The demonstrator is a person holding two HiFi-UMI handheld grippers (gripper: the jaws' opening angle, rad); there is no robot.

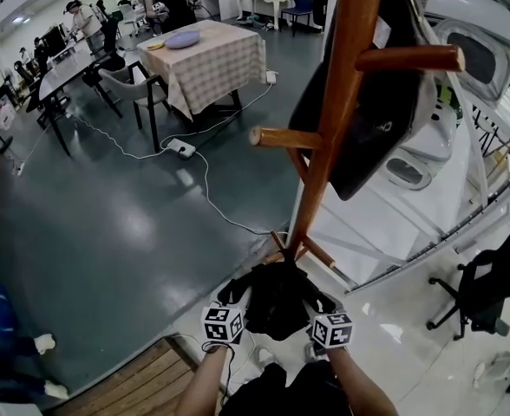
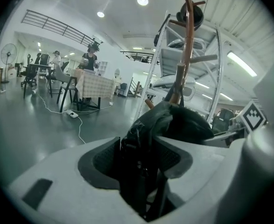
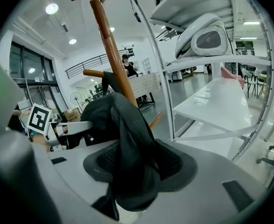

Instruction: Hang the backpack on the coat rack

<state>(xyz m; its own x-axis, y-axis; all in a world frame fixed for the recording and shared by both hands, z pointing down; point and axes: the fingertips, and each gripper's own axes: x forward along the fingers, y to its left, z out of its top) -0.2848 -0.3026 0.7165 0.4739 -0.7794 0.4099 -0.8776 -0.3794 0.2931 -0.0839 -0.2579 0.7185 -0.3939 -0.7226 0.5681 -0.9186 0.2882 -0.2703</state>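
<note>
Wooden coat rack (image 1: 346,85), seen from my head view, rises over the job with a bare peg (image 1: 407,58) on its right side and another (image 1: 285,137) lower on the left; a dark bag (image 1: 385,120) already hangs against the pole. The black backpack (image 1: 277,297) is not on the rack: it lies slumped on the floor at the rack's foot, between my two tools.

I judge it soft and floppy, a fabric sack that sags and folds rather than holding its shape. It looks light to moderate in weight, not fragile and not especially slippery. The body will bunch if pinched, so I would take it by the top loop or a shoulder strap, which is what a peg needs to pass through.

The left hand-held gripper (image 2: 139,157) stands wide open. A dark strap (image 2: 137,171) of the backpack runs down between its jaws, with a gap showing on the left pad's side, so nothing is clamped. The right hand-held gripper (image 3: 139,164) is also parted, a little less widely. A thick fold of black fabric (image 3: 132,171) is draped loosely across the space between its pads, and I read that as lying there, not gripped.
</note>
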